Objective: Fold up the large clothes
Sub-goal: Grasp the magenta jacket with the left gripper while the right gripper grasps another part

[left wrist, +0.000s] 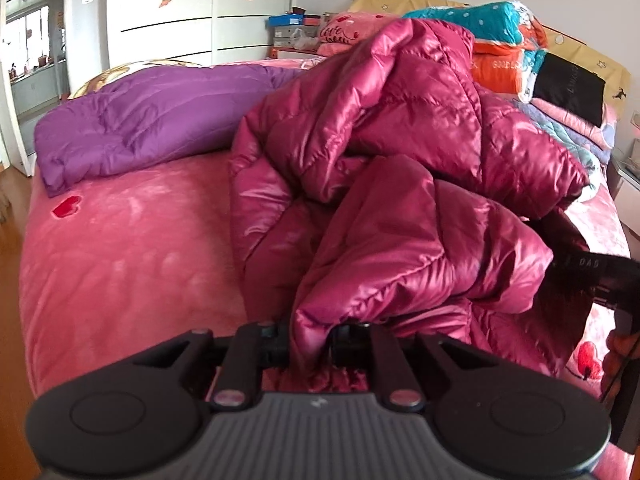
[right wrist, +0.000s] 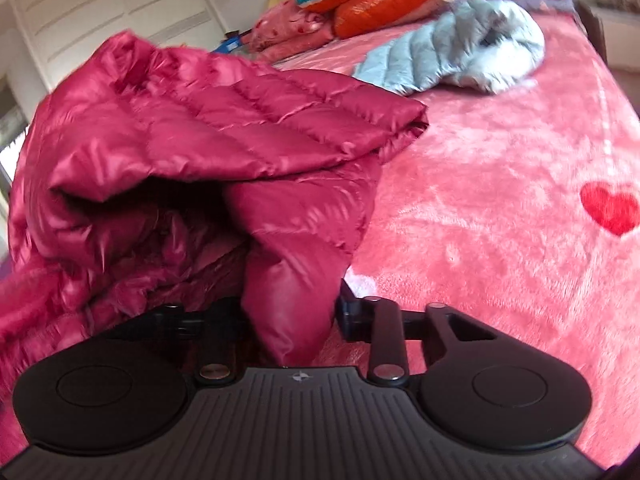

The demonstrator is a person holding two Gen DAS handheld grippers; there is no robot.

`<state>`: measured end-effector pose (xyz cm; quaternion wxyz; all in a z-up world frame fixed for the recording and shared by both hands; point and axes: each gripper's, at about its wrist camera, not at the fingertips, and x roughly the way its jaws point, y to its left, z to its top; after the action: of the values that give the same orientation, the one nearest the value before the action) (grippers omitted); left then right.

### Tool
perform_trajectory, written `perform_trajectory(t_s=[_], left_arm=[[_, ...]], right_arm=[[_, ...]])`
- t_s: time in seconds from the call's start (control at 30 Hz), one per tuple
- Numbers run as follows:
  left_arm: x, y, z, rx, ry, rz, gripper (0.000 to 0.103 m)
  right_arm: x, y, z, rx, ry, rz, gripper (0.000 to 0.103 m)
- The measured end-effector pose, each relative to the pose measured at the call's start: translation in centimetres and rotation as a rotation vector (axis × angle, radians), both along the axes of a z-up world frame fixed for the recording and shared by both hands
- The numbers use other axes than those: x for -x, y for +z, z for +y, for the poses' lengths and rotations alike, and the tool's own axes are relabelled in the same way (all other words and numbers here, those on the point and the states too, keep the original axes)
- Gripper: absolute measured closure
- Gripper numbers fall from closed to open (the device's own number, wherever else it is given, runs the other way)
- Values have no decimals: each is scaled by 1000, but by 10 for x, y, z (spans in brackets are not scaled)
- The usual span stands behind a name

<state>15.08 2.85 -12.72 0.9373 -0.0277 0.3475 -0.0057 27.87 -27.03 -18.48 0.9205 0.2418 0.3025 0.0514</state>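
Note:
A shiny magenta down jacket (left wrist: 400, 152) lies crumpled in a heap on the pink fleece bedspread (left wrist: 132, 264). My left gripper (left wrist: 310, 344) is shut on a fold of its near edge, and the fabric bulges up between the fingers. In the right wrist view the same jacket (right wrist: 208, 128) fills the left half, one flap folded over. My right gripper (right wrist: 292, 320) is shut on a thick puffy fold that fills the gap between its fingers. The right gripper's black body (left wrist: 600, 276) and a hand (left wrist: 618, 356) show at the right edge of the left wrist view.
A purple quilted garment (left wrist: 132, 124) lies at the far left of the bed. A light blue down jacket (right wrist: 452, 52) lies further up it. Folded blankets (left wrist: 500, 36) are stacked by the headboard. White wardrobe doors (left wrist: 172, 12) stand behind, and wooden floor (left wrist: 12, 216) shows at left.

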Motion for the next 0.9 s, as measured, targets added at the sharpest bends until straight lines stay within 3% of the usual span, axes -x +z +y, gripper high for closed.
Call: perform_trajectory(t_s=[0.17, 0.3, 0.57, 0.9], left_arm=[[-4, -7, -1, -11, -15, 3, 93], [2, 1, 3, 17, -21, -18, 98], [31, 31, 19, 105, -2, -62, 99], [83, 48, 42, 149, -22, -62, 100]], right_arm=[[8, 2, -4, -51, -13, -4, 86], [18, 4, -14, -105, -49, -13, 89], [58, 24, -22, -61, -116, -3, 92], [113, 39, -33, -2, -89, 48, 93]])
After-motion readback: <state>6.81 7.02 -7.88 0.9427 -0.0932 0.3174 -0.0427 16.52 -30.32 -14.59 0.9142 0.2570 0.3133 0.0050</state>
